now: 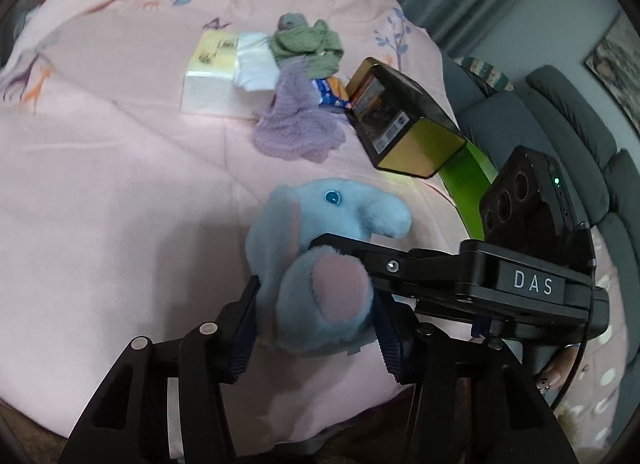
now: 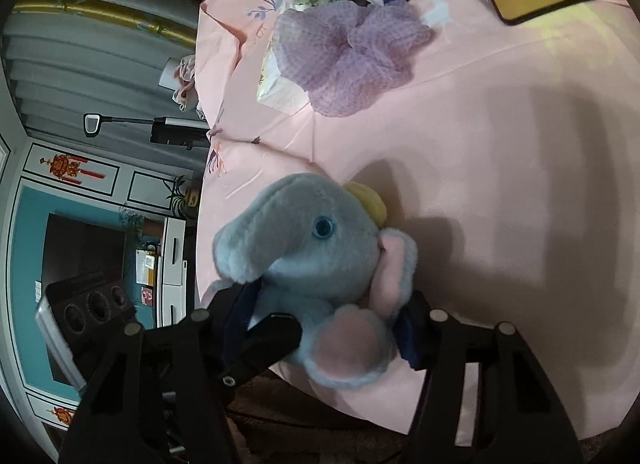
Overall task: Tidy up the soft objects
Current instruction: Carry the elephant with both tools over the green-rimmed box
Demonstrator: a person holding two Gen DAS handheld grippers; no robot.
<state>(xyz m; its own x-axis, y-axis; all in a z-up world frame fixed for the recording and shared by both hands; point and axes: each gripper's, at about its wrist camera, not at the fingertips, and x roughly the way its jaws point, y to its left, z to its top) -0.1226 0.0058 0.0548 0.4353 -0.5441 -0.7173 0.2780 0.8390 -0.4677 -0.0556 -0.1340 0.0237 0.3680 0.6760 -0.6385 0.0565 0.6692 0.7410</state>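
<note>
Pink bedding [image 1: 120, 184] covers the bed; at six o'clock a blue plush elephant [image 1: 320, 256] sits, light and squashy. Left hand-held gripper [image 1: 316, 328] squeezes its body; right hand-held gripper [image 2: 320, 328] clamps it too. Body grips best.

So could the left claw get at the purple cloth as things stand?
Probably not yet. The left claw is clamped on the elephant, and the right claw grips it too. The pink cover between the elephant and the purple cloth lies bare, so dropping the toy would free the way.
</note>
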